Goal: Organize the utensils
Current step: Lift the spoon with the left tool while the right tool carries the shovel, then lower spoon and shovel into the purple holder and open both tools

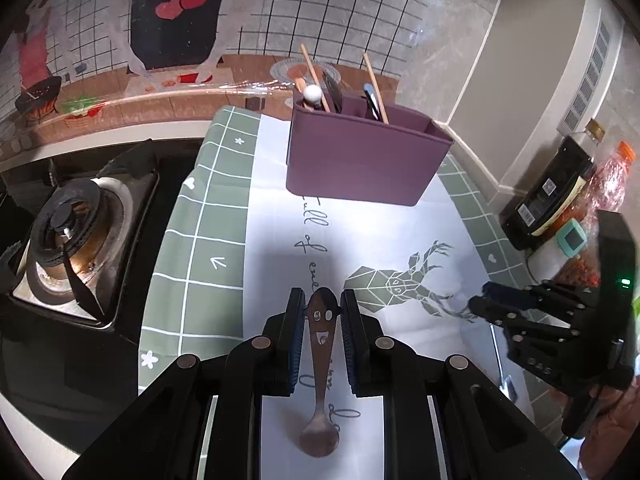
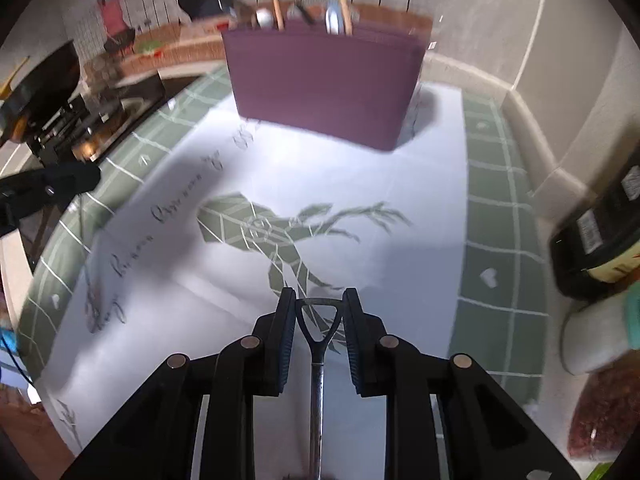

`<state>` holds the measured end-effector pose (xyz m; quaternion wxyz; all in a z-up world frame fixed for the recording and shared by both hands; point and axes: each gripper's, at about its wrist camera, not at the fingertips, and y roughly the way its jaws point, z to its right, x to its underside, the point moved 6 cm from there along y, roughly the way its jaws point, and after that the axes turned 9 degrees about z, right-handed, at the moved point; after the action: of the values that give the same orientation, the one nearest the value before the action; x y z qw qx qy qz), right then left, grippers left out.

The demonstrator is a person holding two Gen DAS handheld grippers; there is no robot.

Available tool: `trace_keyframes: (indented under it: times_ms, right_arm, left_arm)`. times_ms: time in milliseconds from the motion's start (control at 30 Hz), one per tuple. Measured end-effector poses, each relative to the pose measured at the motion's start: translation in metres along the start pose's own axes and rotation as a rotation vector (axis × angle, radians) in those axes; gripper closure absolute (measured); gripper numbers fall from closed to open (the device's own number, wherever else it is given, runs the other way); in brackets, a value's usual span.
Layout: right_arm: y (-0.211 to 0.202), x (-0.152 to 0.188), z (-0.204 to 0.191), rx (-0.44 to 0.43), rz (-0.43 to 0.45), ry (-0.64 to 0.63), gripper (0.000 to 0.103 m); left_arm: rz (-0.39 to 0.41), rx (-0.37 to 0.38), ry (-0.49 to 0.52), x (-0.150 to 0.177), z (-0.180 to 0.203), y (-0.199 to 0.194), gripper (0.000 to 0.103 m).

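Several utensils already stand in the purple holder [image 1: 360, 160] — my left gripper [image 1: 320, 312] clamps a brown spoon [image 1: 320, 364], my right gripper [image 2: 319, 316] a shovel-handled utensil [image 2: 318, 344], both still to go in.

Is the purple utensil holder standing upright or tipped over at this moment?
Upright. The purple utensil holder stands with its base flat on the printed cloth, its opening facing up, and chopsticks and other utensils stick up out of it.
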<state>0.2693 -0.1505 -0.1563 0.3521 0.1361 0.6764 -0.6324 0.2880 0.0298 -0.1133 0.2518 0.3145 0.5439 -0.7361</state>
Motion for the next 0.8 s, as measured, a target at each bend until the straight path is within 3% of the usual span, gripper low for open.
trace_keyframes:
  times_ms: [267,633,800]
  right_arm:
    - [-0.049,-0.028,-0.003,-0.005,0.135,0.019,0.082]
    - [-0.077,-0.056,-0.008,-0.042,0.222,0.049,0.082]
    - [-0.096,-0.087,-0.003,-0.066,0.279,0.07,0.082]
  left_arm:
    - [0.081,0.029,0.028,-0.019,0.013,-0.027,0.085]
    - [0.169,0.075,0.064,-0.048,0.033,-0.054,0.084]
    - [0.193,0.131,0.07,-0.091,0.049,-0.063,0.085]
